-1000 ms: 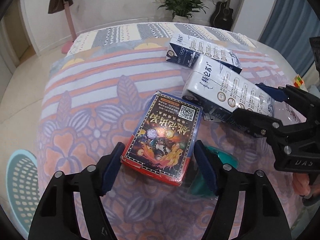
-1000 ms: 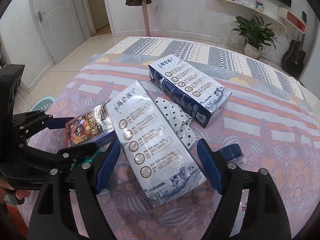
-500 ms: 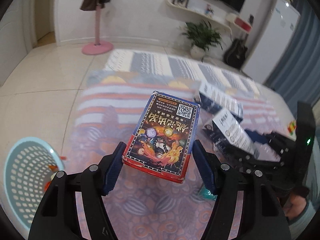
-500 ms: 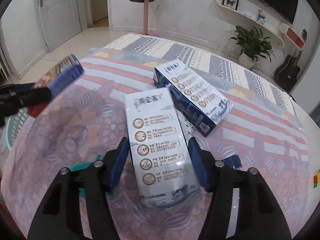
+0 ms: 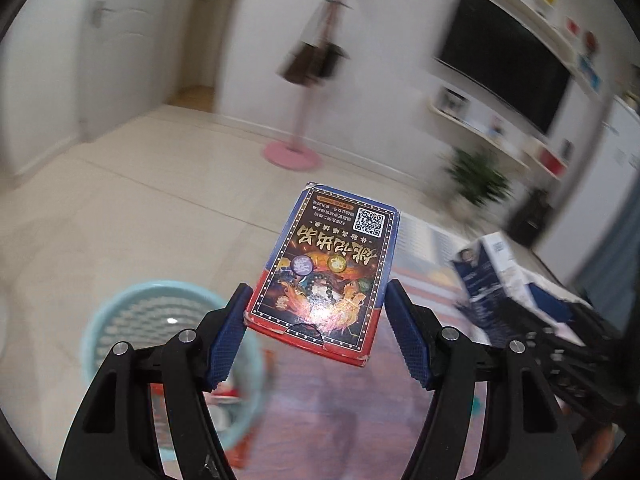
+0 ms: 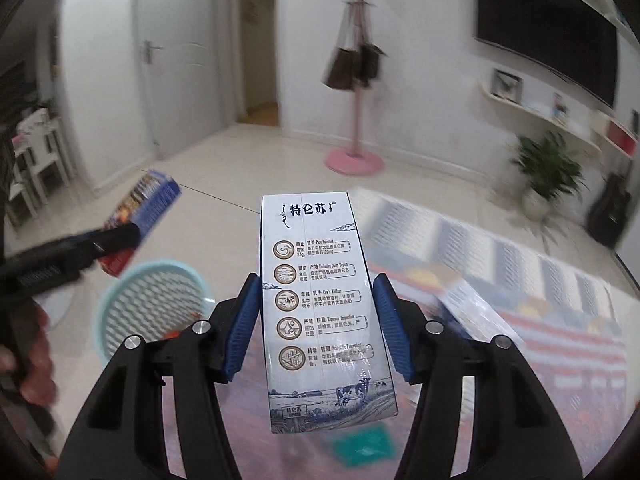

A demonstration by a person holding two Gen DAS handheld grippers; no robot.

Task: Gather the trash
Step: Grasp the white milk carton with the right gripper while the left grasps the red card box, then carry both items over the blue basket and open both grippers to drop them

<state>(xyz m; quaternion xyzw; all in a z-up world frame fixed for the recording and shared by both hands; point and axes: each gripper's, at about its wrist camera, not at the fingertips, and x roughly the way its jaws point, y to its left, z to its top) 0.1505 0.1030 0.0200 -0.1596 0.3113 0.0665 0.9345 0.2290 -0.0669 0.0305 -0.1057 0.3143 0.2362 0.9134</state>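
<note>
My left gripper (image 5: 316,312) is shut on a red and blue card box (image 5: 328,268) and holds it in the air, over the table's edge. A light blue mesh basket (image 5: 160,320) stands on the floor below and to the left of it. My right gripper (image 6: 316,316) is shut on a white milk carton (image 6: 320,300), lifted above the table. The same basket (image 6: 148,308) shows to its lower left. The left gripper with the card box (image 6: 144,204) shows at the left in the right wrist view.
A second blue and white carton (image 6: 476,316) lies on the patterned tablecloth (image 6: 560,340). A teal scrap (image 6: 364,446) lies near the table's front. A pink coat stand (image 6: 354,152), a plant (image 6: 552,172) and a guitar stand on the floor beyond.
Both grippers closed on their boxes, lifted them off the table and swung left toward the basket on the floor.
</note>
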